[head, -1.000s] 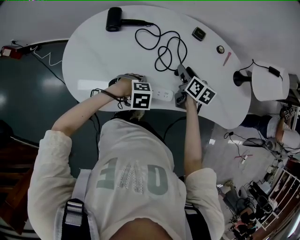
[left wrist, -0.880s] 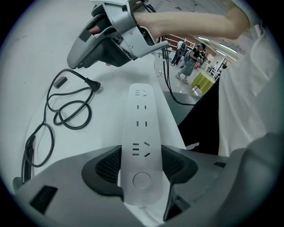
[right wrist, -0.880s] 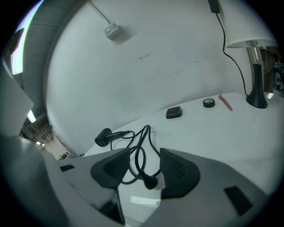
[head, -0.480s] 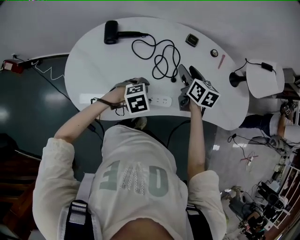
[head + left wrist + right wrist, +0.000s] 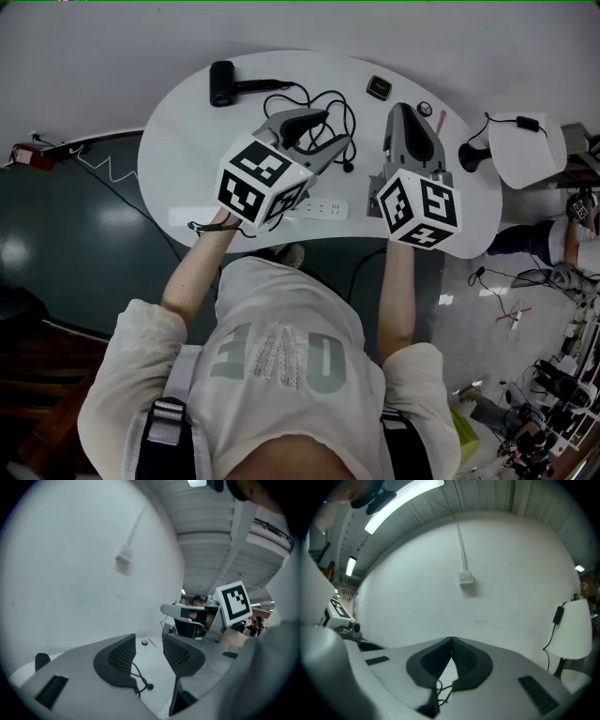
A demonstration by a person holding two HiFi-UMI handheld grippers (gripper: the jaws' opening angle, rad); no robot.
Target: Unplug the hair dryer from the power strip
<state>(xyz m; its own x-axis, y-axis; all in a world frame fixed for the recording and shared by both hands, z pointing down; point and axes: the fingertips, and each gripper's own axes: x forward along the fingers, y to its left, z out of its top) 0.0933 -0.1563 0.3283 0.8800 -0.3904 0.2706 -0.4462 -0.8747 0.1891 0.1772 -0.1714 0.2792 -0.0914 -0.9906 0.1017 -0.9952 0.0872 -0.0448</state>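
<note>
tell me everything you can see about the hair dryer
The hair dryer is black, plastic by its look, with a stubby barrel and a slim handle pointing right in the head view. It lies at the far left of the white table, and nothing else touches it. Its black cord runs from the handle in loose loops toward the table's middle. The cord's end lies apart from the white power strip.

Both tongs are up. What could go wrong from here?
The left tongs and right tongs have just been closing, empty. Loose cord coils below the left tongs: lowering could snag it and drag the hair dryer. The power strip lies near the table's front edge; a knock might push it off.
</note>
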